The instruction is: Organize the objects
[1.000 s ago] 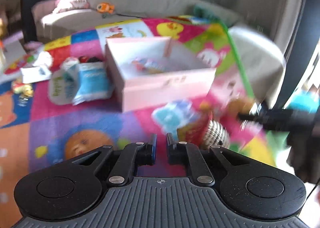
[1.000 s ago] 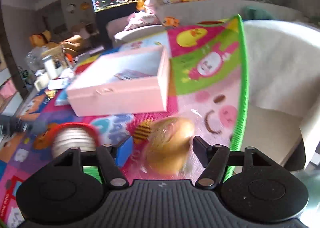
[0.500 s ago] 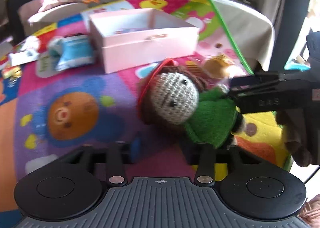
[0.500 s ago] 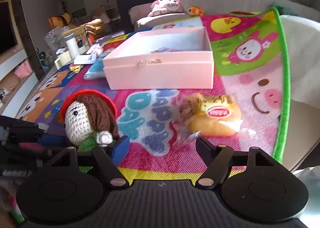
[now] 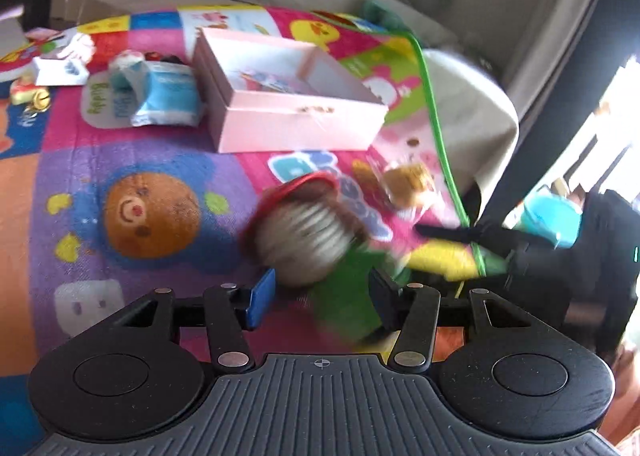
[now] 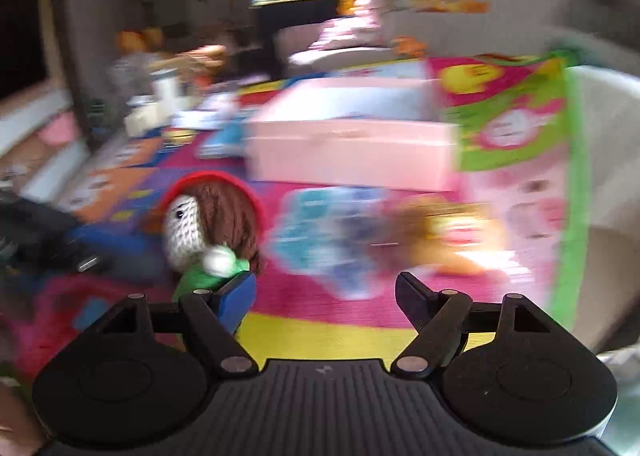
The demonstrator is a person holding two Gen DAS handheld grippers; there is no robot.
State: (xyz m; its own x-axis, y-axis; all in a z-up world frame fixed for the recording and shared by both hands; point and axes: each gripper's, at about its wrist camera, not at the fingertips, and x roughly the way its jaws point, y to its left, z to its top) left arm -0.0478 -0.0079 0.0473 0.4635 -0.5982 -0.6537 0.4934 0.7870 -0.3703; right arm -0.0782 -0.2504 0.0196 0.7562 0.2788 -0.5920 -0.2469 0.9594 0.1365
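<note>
Crocheted doll with brown yarn hair, red hat and green body [image 5: 308,244]: lies on the colourful patchwork play mat [image 5: 120,159], its green body between the fingers of the left gripper [image 5: 322,298], whose jaws are opening, pads apparently clear of it. Right gripper [image 6: 325,296]: jaws opening, nothing between them. Wrapped golden bun in clear plastic [image 6: 444,236]: on the mat ahead. Open pale pink rectangular box [image 5: 296,111]: beyond both, printed item inside.

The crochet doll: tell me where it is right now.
The crochet doll lies on the colourful play mat, partly between the fingers of the left tool, on the near side of the pink box and left of the wrapped bun.
</note>
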